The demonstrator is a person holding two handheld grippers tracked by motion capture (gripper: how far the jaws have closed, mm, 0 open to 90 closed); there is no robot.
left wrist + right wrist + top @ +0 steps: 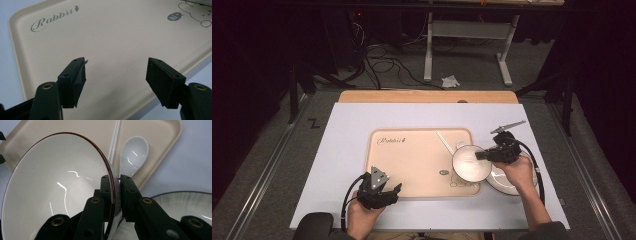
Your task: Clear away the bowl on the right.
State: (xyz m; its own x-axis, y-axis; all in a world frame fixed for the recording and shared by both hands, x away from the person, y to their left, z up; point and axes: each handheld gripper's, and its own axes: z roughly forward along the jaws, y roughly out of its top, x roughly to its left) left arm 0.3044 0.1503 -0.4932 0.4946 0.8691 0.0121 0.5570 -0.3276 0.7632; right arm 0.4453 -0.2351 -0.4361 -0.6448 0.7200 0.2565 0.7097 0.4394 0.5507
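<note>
Bowl: white, rim clamped between right gripper jaws, tilted over tray. Left gripper: open, empty, apart.

Plate partly hidden under bowl and right hand; chopsticks' far ends cut off.

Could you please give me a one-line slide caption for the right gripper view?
Right gripper clamps the white bowl's rim above the beige tray, spoon and chopsticks beyond.
</note>
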